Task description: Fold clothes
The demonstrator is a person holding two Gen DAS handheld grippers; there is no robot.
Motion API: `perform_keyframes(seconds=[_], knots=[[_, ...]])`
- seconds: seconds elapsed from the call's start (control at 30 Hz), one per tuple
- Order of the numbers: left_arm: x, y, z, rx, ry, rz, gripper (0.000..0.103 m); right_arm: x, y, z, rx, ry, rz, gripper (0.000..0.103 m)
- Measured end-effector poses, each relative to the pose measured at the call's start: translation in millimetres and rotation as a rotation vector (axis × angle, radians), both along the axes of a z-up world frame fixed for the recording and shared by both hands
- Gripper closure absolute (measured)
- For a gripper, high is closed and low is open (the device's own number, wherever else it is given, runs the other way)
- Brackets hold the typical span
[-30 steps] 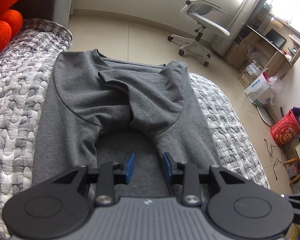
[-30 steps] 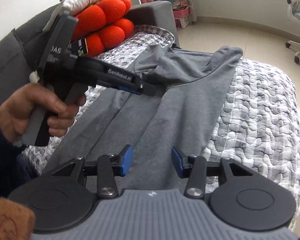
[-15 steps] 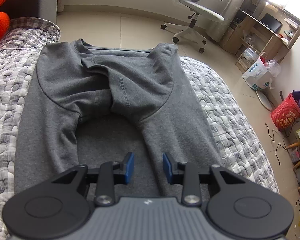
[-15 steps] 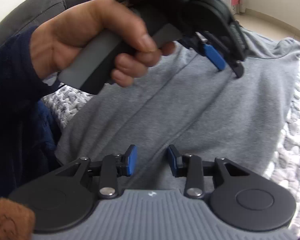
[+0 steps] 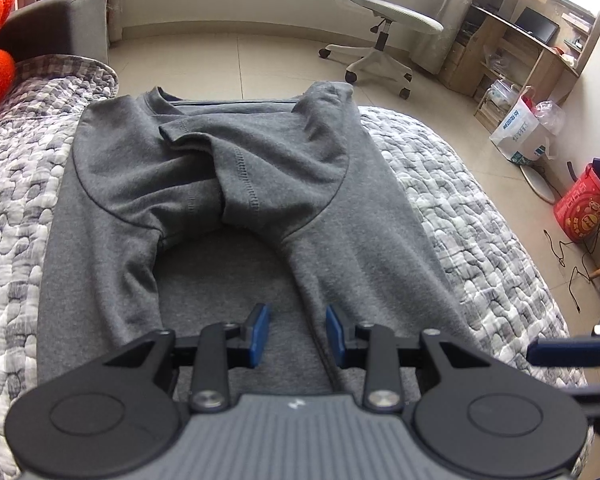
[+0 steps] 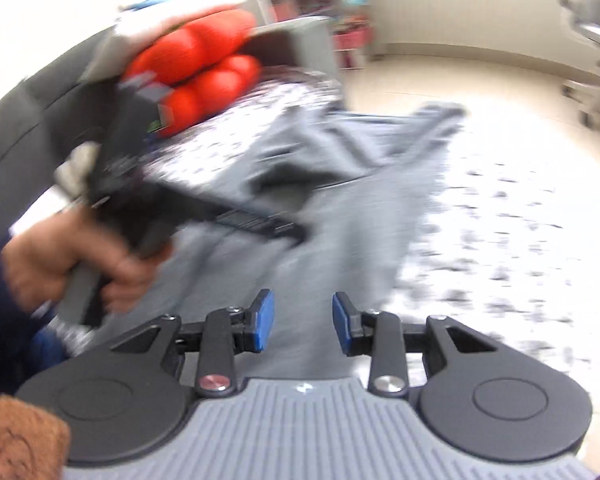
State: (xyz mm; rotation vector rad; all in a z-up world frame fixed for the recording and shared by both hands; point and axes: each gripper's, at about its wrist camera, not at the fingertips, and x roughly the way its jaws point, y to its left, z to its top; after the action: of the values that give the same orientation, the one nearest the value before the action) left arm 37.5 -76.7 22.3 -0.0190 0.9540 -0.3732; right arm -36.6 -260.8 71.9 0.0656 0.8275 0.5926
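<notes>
A grey T-shirt (image 5: 228,184) lies on the quilted bed cover (image 5: 480,248), both sides and sleeves folded inward, collar at the far end. My left gripper (image 5: 296,334) is open and empty, hovering over the shirt's near hem area. My right gripper (image 6: 303,328) is open and empty above the shirt's near part (image 6: 340,216); that view is motion-blurred. The left gripper shows there, held in a hand (image 6: 80,264) at the left. The right gripper's blue fingertip (image 5: 564,352) shows at the right edge of the left wrist view.
Red cushions (image 6: 204,64) lie on the grey sofa arm (image 5: 60,24) at the far left. A white office chair (image 5: 384,20), a wooden desk (image 5: 520,48), a bag (image 5: 520,132) and a red box (image 5: 584,208) stand on the tiled floor beyond the bed.
Both grippers have stayed open. The left gripper moved back slightly over the shirt. The right gripper swung fast away from the left hand, widening its view of the shirt and bed.
</notes>
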Motion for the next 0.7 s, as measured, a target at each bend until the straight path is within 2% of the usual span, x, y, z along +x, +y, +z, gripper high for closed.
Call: perform_keyframes(seconds=[0.13, 0.2, 0.3, 0.37, 0.43, 0.53, 0.6, 0.7], knots=[[1.7, -0.4, 0.0, -0.001, 0.003, 0.007, 0.071, 21.4, -3.9, -6.0, -0.023, 0.019, -0.025, 0.068], [2.1, -0.2, -0.2, -0.003, 0.005, 0.009, 0.071, 33.7, -3.7, -14.1, -0.036, 0.051, -0.038, 0.075], [2.6, 0.8, -0.1, -0.011, 0.01, 0.013, 0.071, 46.8, -9.5, -22.7, -0.056, 0.081, -0.109, 0.075], [3.3, 1.4, -0.1, -0.017, 0.013, 0.016, 0.071, 51.1, -17.9, -29.7, -0.03, 0.113, -0.142, 0.072], [4.2, 1.3, 0.0, -0.017, 0.015, 0.016, 0.07, 56.1, -15.3, -33.8, -0.014, 0.138, -0.136, 0.071], [5.5, 2.2, 0.0, -0.023, 0.02, 0.017, 0.07, 59.2, -6.7, -33.4, -0.037, 0.117, -0.132, 0.073], [6.6, 3.4, -0.2, -0.03, 0.025, 0.019, 0.07, 60.1, -3.5, -33.4, -0.07, 0.099, -0.143, 0.086], [7.1, 4.2, -0.3, -0.034, 0.027, 0.019, 0.07, 61.5, 3.4, -33.5, -0.129, 0.064, -0.146, 0.093]])
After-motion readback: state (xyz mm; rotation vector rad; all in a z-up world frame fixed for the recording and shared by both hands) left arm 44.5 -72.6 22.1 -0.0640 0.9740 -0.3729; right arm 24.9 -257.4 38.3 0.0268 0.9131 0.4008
